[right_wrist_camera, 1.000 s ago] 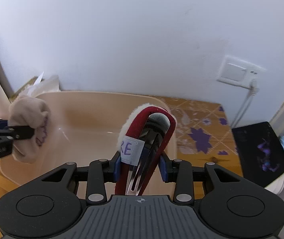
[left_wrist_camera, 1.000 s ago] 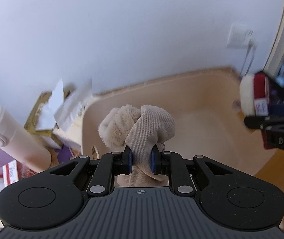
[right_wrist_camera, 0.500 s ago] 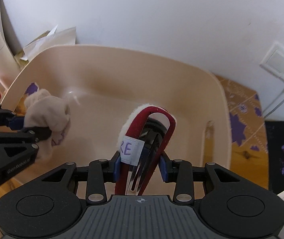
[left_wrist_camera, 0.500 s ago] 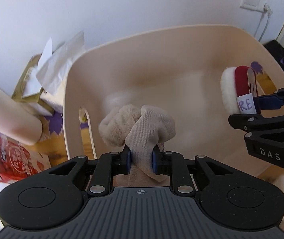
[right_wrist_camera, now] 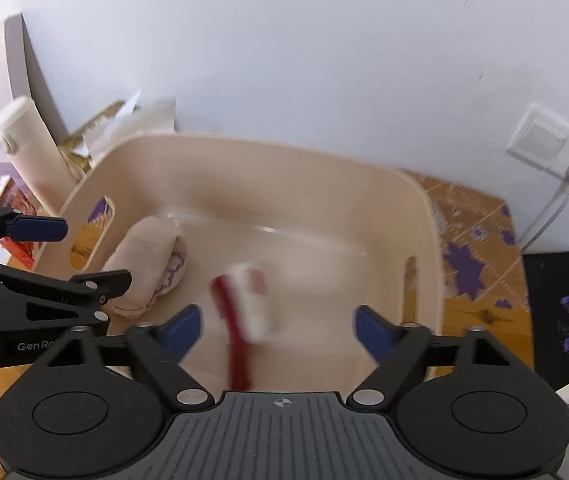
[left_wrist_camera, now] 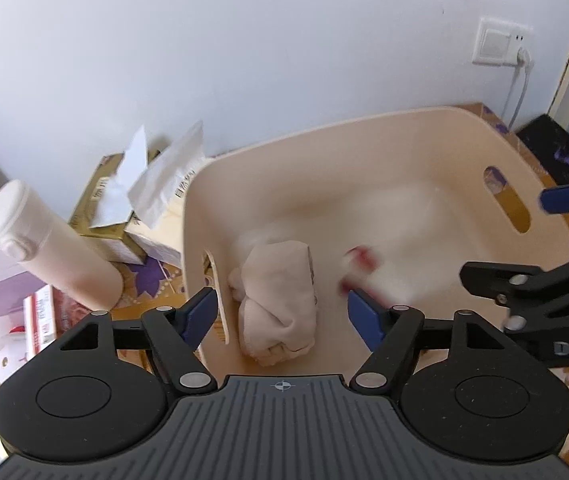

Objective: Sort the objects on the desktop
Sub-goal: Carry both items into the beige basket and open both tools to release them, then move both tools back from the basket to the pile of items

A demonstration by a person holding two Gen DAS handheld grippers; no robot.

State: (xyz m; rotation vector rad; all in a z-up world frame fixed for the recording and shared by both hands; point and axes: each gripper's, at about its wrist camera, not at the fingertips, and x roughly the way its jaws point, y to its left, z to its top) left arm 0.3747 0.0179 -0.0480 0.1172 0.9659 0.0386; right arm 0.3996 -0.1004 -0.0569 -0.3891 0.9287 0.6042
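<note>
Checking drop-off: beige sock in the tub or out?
In. The beige sock lies inside the tub, free of the left gripper's just-opened jaws.

We see the left gripper (left_wrist_camera: 282, 314) and right gripper (right_wrist_camera: 278, 330) as matte black bodies with ribbed grey centres, blue pads (left_wrist_camera: 198, 314), silver screws (left_wrist_camera: 195, 380) and round recessed discs; white lettering marks their sides.

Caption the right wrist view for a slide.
Right tool open above the beige bin, red-and-white item blurred, beige sock inside.

Beige sock (left_wrist_camera: 278, 300), red-and-white slipper (right_wrist_camera: 244, 308), beige tub (right_wrist_camera: 284, 168).
</note>
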